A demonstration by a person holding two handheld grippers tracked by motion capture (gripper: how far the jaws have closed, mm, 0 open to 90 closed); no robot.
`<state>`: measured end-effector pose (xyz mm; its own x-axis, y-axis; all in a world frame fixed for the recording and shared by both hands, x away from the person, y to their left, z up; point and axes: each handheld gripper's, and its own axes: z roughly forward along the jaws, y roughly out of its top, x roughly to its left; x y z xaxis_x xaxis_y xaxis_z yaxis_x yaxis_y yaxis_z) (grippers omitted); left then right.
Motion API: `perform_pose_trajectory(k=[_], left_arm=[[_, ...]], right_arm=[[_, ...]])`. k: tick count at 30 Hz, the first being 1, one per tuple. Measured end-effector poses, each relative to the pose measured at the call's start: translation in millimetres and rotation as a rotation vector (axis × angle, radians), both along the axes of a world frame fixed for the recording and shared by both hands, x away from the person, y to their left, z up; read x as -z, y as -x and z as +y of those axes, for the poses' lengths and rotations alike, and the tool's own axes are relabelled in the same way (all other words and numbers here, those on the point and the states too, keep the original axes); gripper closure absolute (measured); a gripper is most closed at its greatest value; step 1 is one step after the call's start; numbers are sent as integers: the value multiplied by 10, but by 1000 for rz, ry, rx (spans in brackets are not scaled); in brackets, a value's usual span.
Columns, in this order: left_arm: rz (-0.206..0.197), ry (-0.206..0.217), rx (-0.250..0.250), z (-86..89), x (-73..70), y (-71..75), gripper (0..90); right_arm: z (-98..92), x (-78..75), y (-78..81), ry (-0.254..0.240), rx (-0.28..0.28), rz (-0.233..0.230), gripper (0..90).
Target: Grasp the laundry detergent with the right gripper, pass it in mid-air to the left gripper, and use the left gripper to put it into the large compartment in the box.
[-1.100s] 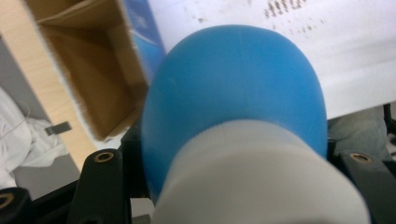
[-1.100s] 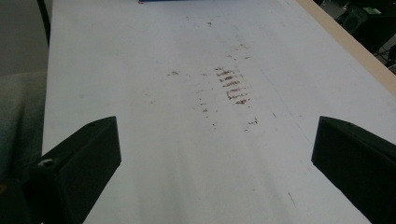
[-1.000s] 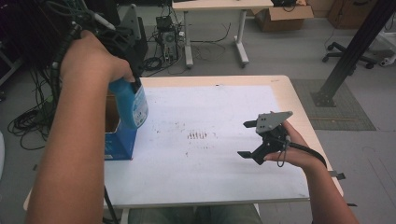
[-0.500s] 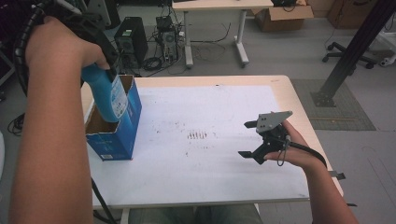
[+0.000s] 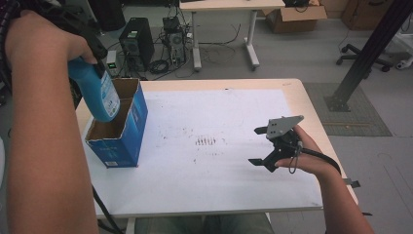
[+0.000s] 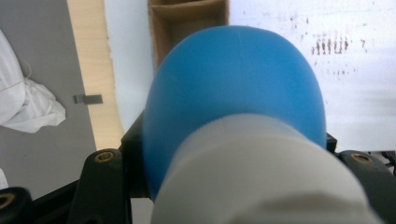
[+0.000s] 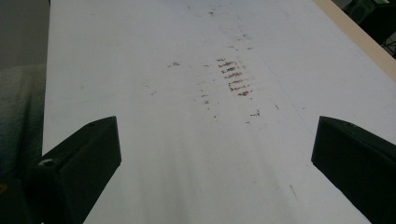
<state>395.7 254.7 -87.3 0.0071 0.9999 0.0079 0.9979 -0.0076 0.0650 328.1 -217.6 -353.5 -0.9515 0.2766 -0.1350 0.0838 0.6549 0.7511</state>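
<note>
At the table's left edge, the left gripper (image 5: 95,53) pinches a blue bottle (image 5: 100,92) by its upper end and holds it tilted in the air above an open blue carton (image 5: 127,127), the bottle's lower end just over the carton's mouth. The person's raised left forearm (image 5: 44,146) crosses the near left of the high view and hides part of the table edge there. In the left gripper view the bottle's blue body (image 6: 236,79) and pale cap (image 6: 266,172) sit between the jaws and block most of the scene; the carton's brown inside (image 6: 187,18) shows beyond it. The carton stands upright on a white sheet (image 5: 219,195) covering the table (image 5: 297,87). Near the sheet's middle lies a patch of dark smudges (image 5: 205,141), well apart from the carton. On the right, the right gripper (image 5: 265,146) rests low over the sheet with its jaws spread wide and nothing between them. Beyond the far edge, a computer tower (image 5: 136,41), tangled cables (image 5: 168,53) and a second desk (image 5: 224,7) stand on the floor.
</note>
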Motion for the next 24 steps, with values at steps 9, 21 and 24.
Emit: perform_pose_trajectory(k=[9, 21, 24], left_arm=[[-8, -1, -10, 118, 27, -101, 391], [-7, -3, 1, 226, 231, -161, 391], [-4, 0, 3, 237, 269, -169, 391]], right_arm=[[36, 26, -31, 1, 4, 11, 15], [63, 36, -45, 4, 9, 15, 16], [65, 46, -48, 8, 9, 17, 16]])
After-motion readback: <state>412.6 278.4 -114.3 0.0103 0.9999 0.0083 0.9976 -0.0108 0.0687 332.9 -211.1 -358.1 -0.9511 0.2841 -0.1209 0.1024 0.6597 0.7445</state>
